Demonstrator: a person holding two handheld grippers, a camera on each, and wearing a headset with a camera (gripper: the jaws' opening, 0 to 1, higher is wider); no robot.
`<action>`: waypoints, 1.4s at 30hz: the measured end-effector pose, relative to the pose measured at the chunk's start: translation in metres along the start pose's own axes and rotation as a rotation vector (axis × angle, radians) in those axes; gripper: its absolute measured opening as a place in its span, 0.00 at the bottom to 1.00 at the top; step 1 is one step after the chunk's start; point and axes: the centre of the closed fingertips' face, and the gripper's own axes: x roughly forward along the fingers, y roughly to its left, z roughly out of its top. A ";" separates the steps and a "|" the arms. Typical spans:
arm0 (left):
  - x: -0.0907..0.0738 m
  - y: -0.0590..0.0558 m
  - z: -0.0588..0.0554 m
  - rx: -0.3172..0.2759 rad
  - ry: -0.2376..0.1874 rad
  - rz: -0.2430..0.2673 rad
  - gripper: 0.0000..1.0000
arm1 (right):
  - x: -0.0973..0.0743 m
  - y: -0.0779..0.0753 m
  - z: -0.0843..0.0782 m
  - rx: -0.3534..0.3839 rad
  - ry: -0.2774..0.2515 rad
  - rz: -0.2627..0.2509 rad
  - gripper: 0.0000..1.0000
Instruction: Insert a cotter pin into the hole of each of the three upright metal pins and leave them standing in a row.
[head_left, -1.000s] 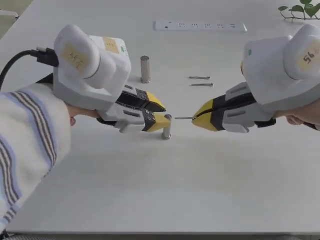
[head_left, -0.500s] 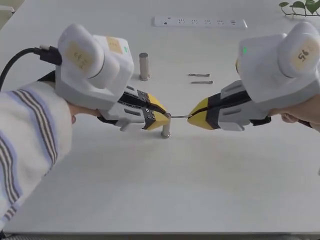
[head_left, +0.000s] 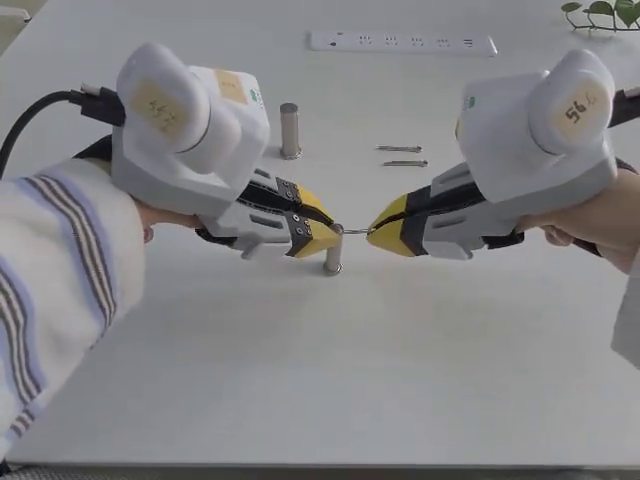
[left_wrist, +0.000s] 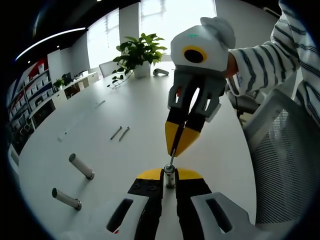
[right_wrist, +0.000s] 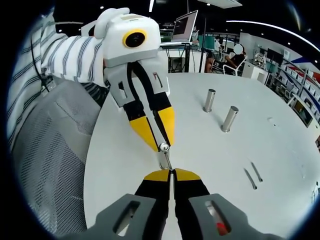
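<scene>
Cotter pin (head_left: 355, 231) closer than a second ago, tip now at head of metal pin (head_left: 333, 258). Metal pin upright, mid-table (head_left: 300, 380). Left gripper (head_left: 326, 236) level, clenched on pin's top. Right gripper (head_left: 374, 232) facing it, pinching cotter pin's tail. Two other metal pins (right_wrist: 209, 100) upright beyond; spare cotter pins (head_left: 401, 156) lying flat nearby.

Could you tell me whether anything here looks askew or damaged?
Nothing stands out: two free silver metal cylinders stand upright, two spare cotter pins lie side by side, the left gripper holds the third cylinder upright, the right gripper holds a cotter pin at its top.
</scene>
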 end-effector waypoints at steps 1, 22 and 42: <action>0.000 0.000 0.000 0.002 0.001 0.001 0.05 | 0.001 0.001 0.001 -0.001 -0.003 0.003 0.00; 0.005 0.000 0.003 0.031 0.015 0.013 0.05 | 0.004 0.002 0.010 -0.080 -0.007 0.004 0.06; 0.005 0.001 0.006 0.042 0.031 0.036 0.05 | 0.000 0.000 0.008 -0.077 -0.006 0.013 0.00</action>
